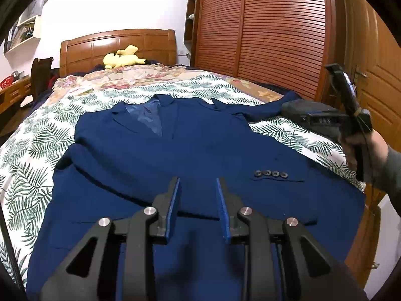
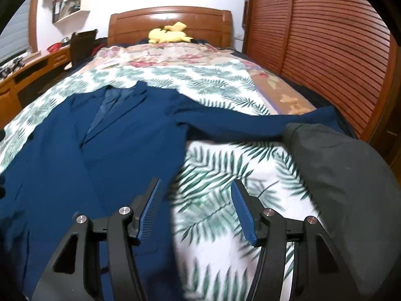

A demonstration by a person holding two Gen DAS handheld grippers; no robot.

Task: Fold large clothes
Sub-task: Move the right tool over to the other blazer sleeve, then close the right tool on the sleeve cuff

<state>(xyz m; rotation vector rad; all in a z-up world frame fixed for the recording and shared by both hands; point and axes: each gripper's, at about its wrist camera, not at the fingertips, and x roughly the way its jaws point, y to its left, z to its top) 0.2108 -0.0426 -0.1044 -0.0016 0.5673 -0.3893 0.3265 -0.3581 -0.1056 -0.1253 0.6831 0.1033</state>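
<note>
A navy blue suit jacket point(image 1: 190, 155) lies flat, front up, on the leaf-print bedspread point(image 1: 30, 155). One sleeve is folded across its front, its cuff buttons point(image 1: 270, 174) on top. The other sleeve point(image 2: 263, 125) stretches right toward the bed's edge. My left gripper point(image 1: 198, 183) is open and empty, just above the jacket's lower front. My right gripper point(image 2: 198, 185) is open and empty, over the jacket's right edge point(image 2: 175, 165) and bare bedspread point(image 2: 225, 200). In the left wrist view the right gripper's body point(image 1: 325, 120) shows, held by a hand at the right.
A yellow plush toy point(image 1: 122, 59) lies by the wooden headboard point(image 1: 117, 45). A slatted wooden wardrobe point(image 1: 263, 30) stands right of the bed. A desk point(image 2: 30, 70) and chair point(image 2: 80, 42) stand left. A dark grey cloth point(image 2: 345, 175) lies at the right foreground.
</note>
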